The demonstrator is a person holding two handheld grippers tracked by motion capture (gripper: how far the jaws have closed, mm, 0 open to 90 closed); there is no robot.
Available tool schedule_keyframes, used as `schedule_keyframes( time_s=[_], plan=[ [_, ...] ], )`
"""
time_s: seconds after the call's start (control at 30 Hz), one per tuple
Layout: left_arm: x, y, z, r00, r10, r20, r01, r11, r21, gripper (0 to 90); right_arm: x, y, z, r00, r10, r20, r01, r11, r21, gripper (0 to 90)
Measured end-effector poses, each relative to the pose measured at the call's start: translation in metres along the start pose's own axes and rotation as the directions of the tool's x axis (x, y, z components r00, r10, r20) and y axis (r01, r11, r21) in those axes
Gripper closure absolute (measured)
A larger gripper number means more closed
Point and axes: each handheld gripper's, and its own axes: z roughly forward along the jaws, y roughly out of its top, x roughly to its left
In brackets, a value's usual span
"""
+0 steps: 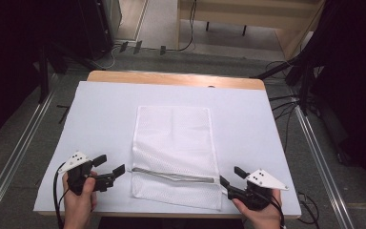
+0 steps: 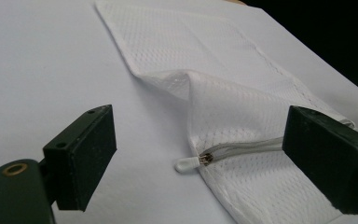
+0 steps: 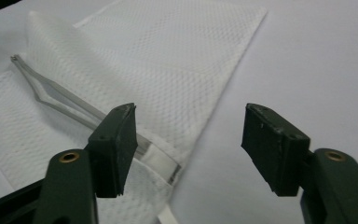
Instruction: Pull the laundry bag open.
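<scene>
Mesh bag (image 1: 174, 152) flat mid-table toward near edge | looks light, floppy | I'd pinch the zipper pull (image 2: 188, 163) | left gripper (image 1: 110, 172), right gripper (image 1: 232, 180) both gaping, empty

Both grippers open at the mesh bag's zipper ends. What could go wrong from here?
1. The zipper pull is small and lies flat on the table; the left gripper may pinch mesh instead.
2. The mesh bag lies loose and already bulges, so tugging may drag it.
3. The right gripper may miss the thin zipper end.
</scene>
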Motion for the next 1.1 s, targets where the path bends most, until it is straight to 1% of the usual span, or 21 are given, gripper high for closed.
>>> schedule_keyframes(
  time_s=[0.03, 0.07, 0.1, 0.13, 0.2, 0.27, 0.33, 0.37, 0.4, 0.47, 0.5, 0.6, 0.63, 0.67, 0.7, 0.8, 0.97, 1.0, 1.03, 1.07, 1.1],
  plan=[
    [0.002, -0.001, -0.002, 0.9999, 0.010, -0.013, -0.010, 0.9999, -0.009, 9.4, -0.010, 0.001, -0.002, 0.9997, 0.021, -0.009, -0.021, 1.000, -0.006, 31.2],
    [0.003, -0.001, -0.003, 0.9997, 0.021, -0.014, -0.022, 0.9997, -0.011, 9.4, -0.013, 0.002, -0.003, 0.9996, 0.026, -0.005, -0.027, 1.000, -0.013, 30.0],
    [0.003, -0.001, -0.003, 0.9997, 0.021, -0.014, -0.022, 0.9997, -0.011, 9.3, -0.013, 0.002, -0.003, 0.9996, 0.026, -0.005, -0.027, 1.000, -0.013, 30.0],
    [0.005, -0.001, -0.004, 0.9993, 0.030, -0.024, -0.030, 0.9994, -0.014, 9.3, -0.018, 0.002, -0.005, 0.9990, 0.044, -0.006, -0.045, 0.999, -0.019, 28.3],
    [0.009, -0.002, -0.005, 0.9979, 0.053, -0.038, -0.053, 0.9985, -0.011, 8.8, -0.030, 0.003, -0.010, 0.9977, 0.067, 0.005, -0.067, 0.997, -0.037, 26.0],
    [0.015, -0.003, -0.007, 0.9975, 0.059, -0.038, -0.060, 0.9980, -0.021, 6.9, -0.040, 0.004, -0.015, 0.9966, 0.077, 0.029, -0.076, 0.996, -0.045, 24.6],
    [0.023, -0.004, -0.009, 0.9981, 0.051, -0.034, -0.052, 0.9981, -0.033, 1.6, -0.053, 0.003, -0.021, 0.9932, 0.103, 0.055, -0.099, 0.993, -0.059, 23.1],
    [0.023, -0.004, -0.009, 0.9981, 0.051, -0.034, -0.052, 0.9981, -0.033, 1.5, -0.053, 0.003, -0.021, 0.9932, 0.103, 0.055, -0.099, 0.993, -0.059, 23.1],
    [0.025, -0.004, -0.010, 0.9981, 0.048, -0.038, -0.050, 0.9981, -0.037, 1.5, -0.061, 0.002, -0.023, 0.9919, 0.106, 0.070, -0.102, 0.993, -0.063, 22.2],
    [0.028, -0.004, -0.011, 0.9982, 0.040, -0.044, -0.042, 0.9982, -0.042, 1.5, -0.064, 0.002, -0.025, 0.9908, 0.110, 0.078, -0.105, 0.992, -0.064, 21.9],
    [0.030, -0.004, -0.012, 0.9980, 0.039, -0.049, -0.041, 0.9984, -0.040, 1.2, -0.071, 0.001, -0.026, 0.9892, 0.113, 0.094, -0.107, 0.992, -0.064, 21.2],
    [0.034, -0.004, -0.014, 0.9970, 0.040, -0.066, -0.042, 0.9984, -0.039, 0.0, -0.077, 0.000, -0.028, 0.9871, 0.118, 0.109, -0.112, 0.992, -0.061, 21.0],
    [0.035, -0.004, -0.015, 0.9966, 0.039, -0.072, -0.042, 0.9983, -0.040, 0.0, -0.084, -0.002, -0.030, 0.9846, 0.115, 0.132, -0.108, 0.992, -0.059, 20.7],
    [0.036, -0.004, -0.016, 0.9963, 0.039, -0.077, -0.042, 0.9984, -0.038, 0.0, -0.088, -0.003, -0.031, 0.9830, 0.120, 0.139, -0.112, 0.992, -0.058, 20.7],
    [0.038, -0.004, -0.017, 0.9958, 0.039, -0.082, -0.042, 0.9984, -0.038, 0.0, -0.088, -0.003, -0.031, 0.9830, 0.120, 0.139, -0.112, 0.992, -0.058, 20.7],
    [0.042, -0.004, -0.020, 0.9941, 0.040, -0.101, -0.044, 0.9983, -0.039, 0.0, -0.100, -0.007, -0.034, 0.9754, 0.145, 0.166, -0.137, 0.989, -0.058, 20.7],
    [0.044, -0.004, -0.021, 0.9926, 0.043, -0.114, -0.048, 0.9979, -0.042, 0.0, -0.104, -0.009, -0.034, 0.9718, 0.154, 0.179, -0.146, 0.988, -0.058, 20.7],
    [0.044, -0.005, -0.019, 0.9889, 0.058, -0.137, -0.064, 0.9973, -0.037, 0.0, -0.104, -0.009, -0.034, 0.9710, 0.154, 0.183, -0.146, 0.988, -0.058, 20.8],
    [0.044, -0.005, -0.018, 0.9865, 0.070, -0.148, -0.076, 0.9965, -0.035, 0.0, -0.105, -0.010, -0.034, 0.9712, 0.152, 0.184, -0.144, 0.988, -0.058, 20.7],
    [0.044, -0.005, -0.018, 0.9865, 0.070, -0.148, -0.076, 0.9965, -0.035, 0.0, -0.105, -0.010, -0.034, 0.9712, 0.152, 0.184, -0.144, 0.988, -0.058, 20.7],
    [0.045, -0.006, -0.016, 0.9835, 0.084, -0.161, -0.089, 0.9956, -0.027, 0.0, -0.105, -0.010, -0.033, 0.9711, 0.150, 0.186, -0.142, 0.988, -0.053, 20.7]
  ],
)
